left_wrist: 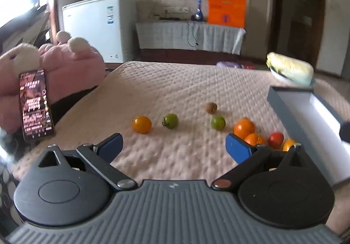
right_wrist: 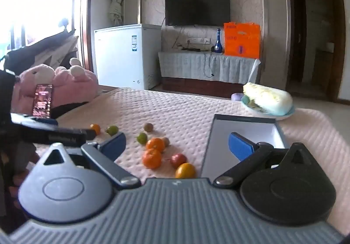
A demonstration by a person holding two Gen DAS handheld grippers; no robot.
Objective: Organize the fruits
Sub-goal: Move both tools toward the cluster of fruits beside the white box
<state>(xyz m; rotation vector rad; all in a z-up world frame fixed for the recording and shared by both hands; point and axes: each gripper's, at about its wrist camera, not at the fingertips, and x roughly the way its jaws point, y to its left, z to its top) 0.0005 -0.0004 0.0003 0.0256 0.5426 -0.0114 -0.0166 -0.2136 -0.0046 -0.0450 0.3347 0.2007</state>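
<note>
Two sets of tongs hover above the bed (left_wrist: 175,82), and we hold both spread wide with nothing between the blue fingers: the left tongs (left_wrist: 174,145) and the right tongs (right_wrist: 177,144). We take the grey box (right_wrist: 242,128) as our landmark; its white inside is bare. Just left of the box, on the quilted cover, lies a cluster: two oranges (right_wrist: 152,157), a red fruit (right_wrist: 178,159) and a yellow-orange one (right_wrist: 185,170), close together or touching. Farther left of the box sit a green fruit (left_wrist: 218,122) and a small brown fruit (left_wrist: 211,107) behind it. Well apart to the left again, another green fruit (left_wrist: 170,121) and an orange-yellow fruit (left_wrist: 142,124) lie side by side. Behind the box, a cabbage (right_wrist: 268,98) rests on a plate (right_wrist: 286,112). Far left of the box, a lit phone (left_wrist: 36,104) leans against a pink plush toy (left_wrist: 72,56).
</note>
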